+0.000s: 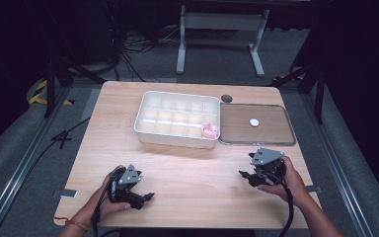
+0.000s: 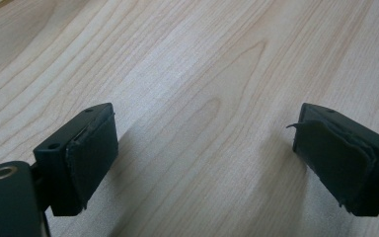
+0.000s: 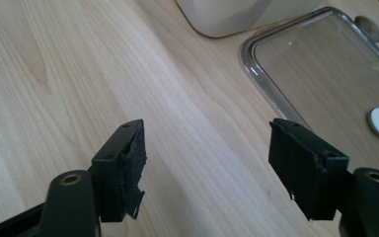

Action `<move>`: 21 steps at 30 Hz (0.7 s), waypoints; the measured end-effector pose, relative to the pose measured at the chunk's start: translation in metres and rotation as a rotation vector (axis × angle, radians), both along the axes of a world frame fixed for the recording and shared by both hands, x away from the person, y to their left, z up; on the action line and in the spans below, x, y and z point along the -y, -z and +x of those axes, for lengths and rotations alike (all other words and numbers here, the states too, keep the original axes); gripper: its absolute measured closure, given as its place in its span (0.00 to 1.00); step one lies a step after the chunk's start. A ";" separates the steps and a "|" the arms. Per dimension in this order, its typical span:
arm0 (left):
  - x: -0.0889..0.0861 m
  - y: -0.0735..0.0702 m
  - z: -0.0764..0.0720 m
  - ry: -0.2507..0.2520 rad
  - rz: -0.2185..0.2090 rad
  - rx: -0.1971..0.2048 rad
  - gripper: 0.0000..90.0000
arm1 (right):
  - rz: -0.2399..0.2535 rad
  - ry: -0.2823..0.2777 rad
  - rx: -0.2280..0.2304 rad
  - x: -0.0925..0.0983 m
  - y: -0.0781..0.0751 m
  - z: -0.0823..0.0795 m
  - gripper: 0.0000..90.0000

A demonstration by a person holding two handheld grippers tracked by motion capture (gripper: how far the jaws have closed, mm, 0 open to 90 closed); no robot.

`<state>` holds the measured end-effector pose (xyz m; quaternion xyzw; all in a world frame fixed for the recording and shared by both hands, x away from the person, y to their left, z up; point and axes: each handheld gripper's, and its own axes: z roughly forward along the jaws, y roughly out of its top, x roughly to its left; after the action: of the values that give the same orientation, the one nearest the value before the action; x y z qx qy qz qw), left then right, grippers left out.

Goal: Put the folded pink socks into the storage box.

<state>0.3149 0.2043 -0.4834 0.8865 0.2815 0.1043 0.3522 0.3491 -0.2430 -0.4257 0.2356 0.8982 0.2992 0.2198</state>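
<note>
1. The pink item [image 1: 209, 130] lies in the near right corner compartment of the white box [image 1: 177, 119], which stands at the far middle of the surface [image 1: 187, 173]. It is small and soft-looking; what it is exactly I cannot tell. If it is to be lifted out, the dividers and the box wall close around it could block the fingers, so they might pinch the wall or push the item flat.

2. Just right of the box, touching or nearly so, lies a clear lid [image 1: 256, 124] with a small white disc [image 1: 254, 122] on it. A reach from the right could catch the lid's raised rim and slide it, or knock the disc off.

3. The right gripper [image 1: 249, 176] rests low over the bare wood in front of the lid, its fingers [image 3: 306, 165] wide apart with nothing between them. From there the lid's near edge looks the likeliest thing to clip.

4. The left gripper [image 1: 145, 197] sits near the front edge, well apart from the box, fingers [image 2: 91, 158] spread wide and empty. One pad looks peeled at its edge, so grip on a soft thing may slip.

5. The trailing cables could drag across the surface.
</note>
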 end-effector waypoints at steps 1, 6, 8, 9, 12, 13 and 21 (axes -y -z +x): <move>0.000 0.000 0.000 0.000 0.001 0.000 0.11 | 0.003 0.002 -0.004 0.002 0.002 -0.001 0.34; 0.000 0.000 0.000 -0.001 0.000 0.000 0.11 | 0.017 0.018 -0.028 0.012 0.012 -0.007 0.33; 0.000 0.000 0.000 0.000 0.001 0.001 0.11 | 0.022 0.021 -0.036 0.016 0.017 -0.009 0.33; 0.000 0.000 0.000 0.000 0.000 0.001 0.11 | 0.025 0.025 -0.046 0.019 0.019 -0.010 0.33; 0.000 0.000 0.000 0.000 0.000 -0.001 0.11 | 0.043 0.041 -0.062 0.027 0.025 -0.014 0.32; 0.000 0.000 0.000 0.000 0.000 -0.001 0.11 | 0.055 0.050 -0.075 0.031 0.028 -0.016 0.32; 0.000 0.000 0.000 0.000 -0.006 -0.006 0.11 | 0.117 0.079 -0.085 0.052 0.041 -0.026 0.32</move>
<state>0.3150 0.2038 -0.4838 0.8856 0.2829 0.1007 0.3542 0.3233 -0.2948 -0.4671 0.2956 0.8777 0.3321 0.1790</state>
